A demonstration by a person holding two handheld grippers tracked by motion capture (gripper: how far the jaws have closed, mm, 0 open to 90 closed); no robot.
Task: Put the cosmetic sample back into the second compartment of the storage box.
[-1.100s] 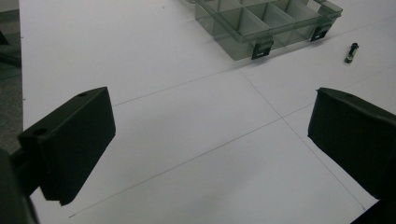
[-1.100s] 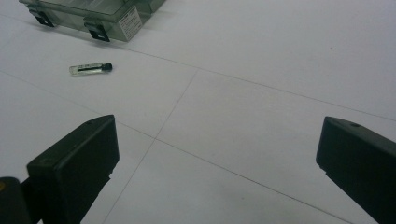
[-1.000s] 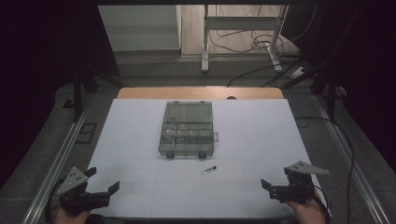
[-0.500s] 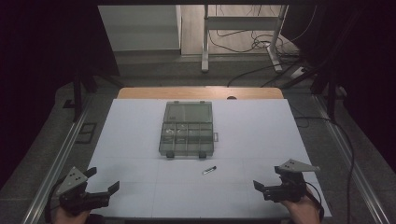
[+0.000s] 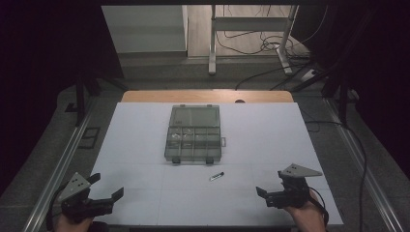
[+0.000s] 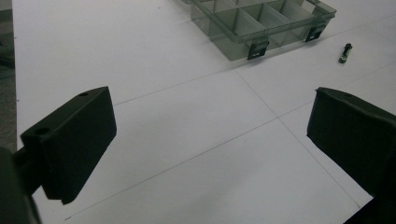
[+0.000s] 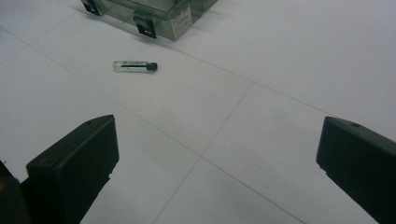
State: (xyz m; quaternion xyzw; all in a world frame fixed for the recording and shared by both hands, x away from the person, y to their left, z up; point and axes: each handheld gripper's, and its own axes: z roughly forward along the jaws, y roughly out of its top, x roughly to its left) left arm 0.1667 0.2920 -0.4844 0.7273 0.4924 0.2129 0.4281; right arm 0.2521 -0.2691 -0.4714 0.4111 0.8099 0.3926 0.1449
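A clear grey compartment box [image 5: 193,134] lies open at the middle of the white table, its lid flat on the far side and two black latches on its near edge. A small clear vial with a black cap [image 5: 216,176] lies on the table just in front of the box. My left gripper [image 5: 107,186] hovers open at the near left corner, facing the box [image 6: 261,23] and vial [image 6: 345,52]. At the near right, my right gripper [image 5: 270,185] is open, and the vial [image 7: 135,66] lies ahead of it, left of the gap between its jaws. Nothing sits between either gripper's jaws.
The white table sheet [image 5: 270,130] carries thin grid lines. A wooden strip [image 5: 145,96] runs along the table's far edge, with metal rails down both sides. Beyond the table are a desk frame [image 5: 251,24] and floor cables.
My right gripper has shifted left and slightly inward over the table. My left gripper has barely moved. Box and vial lie as before.
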